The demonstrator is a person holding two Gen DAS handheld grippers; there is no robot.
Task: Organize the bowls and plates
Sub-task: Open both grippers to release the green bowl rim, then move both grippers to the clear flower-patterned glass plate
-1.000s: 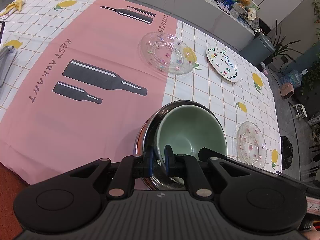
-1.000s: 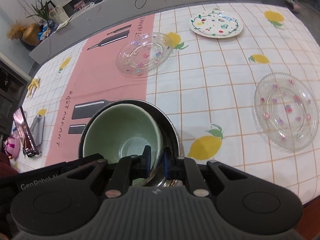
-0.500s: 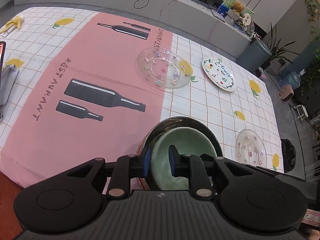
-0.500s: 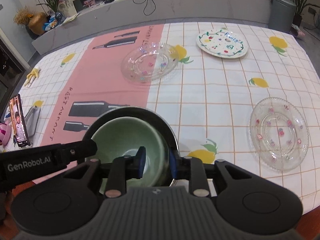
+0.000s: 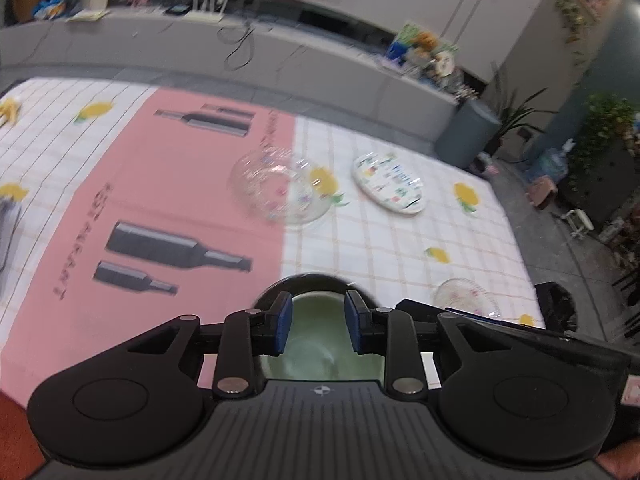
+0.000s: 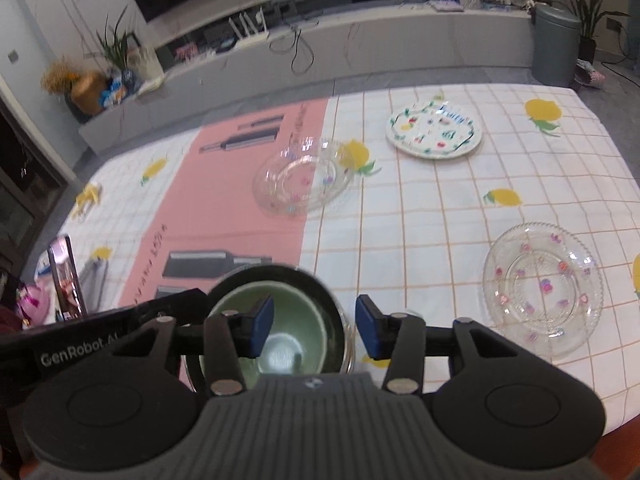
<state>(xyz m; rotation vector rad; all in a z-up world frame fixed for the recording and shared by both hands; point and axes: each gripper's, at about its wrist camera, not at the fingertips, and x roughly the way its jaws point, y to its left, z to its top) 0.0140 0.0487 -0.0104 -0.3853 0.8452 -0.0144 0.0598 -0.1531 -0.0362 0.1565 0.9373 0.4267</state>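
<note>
Two bowls sit nested just below and between the jaws of both grippers: a green bowl resting inside a dark metal bowl, so the pair takes one spot on the tablecloth. The left gripper and right gripper have just been opening; their blue pads stand apart with nothing pressed between them, so the nested bowls appear released. Ahead of the jaws lies a clear glass plate, and beyond it to the right a painted white plate. A second glass plate lies well to the right of the right gripper. Those plates are separate and, I judge, remain to be stacked.
</note>
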